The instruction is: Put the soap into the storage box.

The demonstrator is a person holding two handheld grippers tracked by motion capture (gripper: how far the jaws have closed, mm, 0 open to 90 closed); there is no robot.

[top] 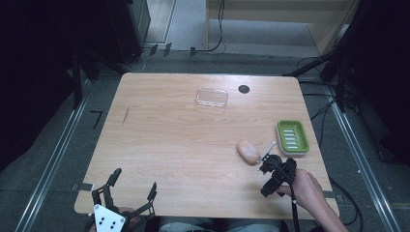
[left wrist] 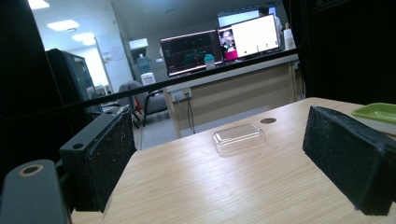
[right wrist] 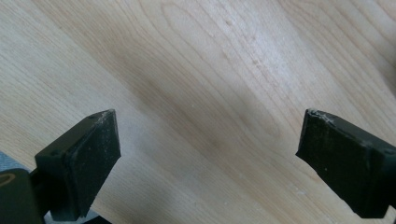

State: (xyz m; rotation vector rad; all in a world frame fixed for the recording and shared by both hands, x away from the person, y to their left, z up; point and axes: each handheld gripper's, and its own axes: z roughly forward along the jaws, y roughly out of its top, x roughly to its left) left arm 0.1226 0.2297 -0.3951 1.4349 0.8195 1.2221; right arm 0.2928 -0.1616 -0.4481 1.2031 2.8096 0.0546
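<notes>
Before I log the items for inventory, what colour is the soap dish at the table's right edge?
Lime green soap dish with a pale slatted insert; clearest in the high view.

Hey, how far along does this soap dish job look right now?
Nothing looks done yet. The pinkish soap bar lies on the table beside the green dish, not in it, and the clear lid sits apart at the far side. The right tongs are open near the soap, holding nothing; the left tongs wait open at the near edge. Probably left: soap into dish, perhaps lid on.
</notes>
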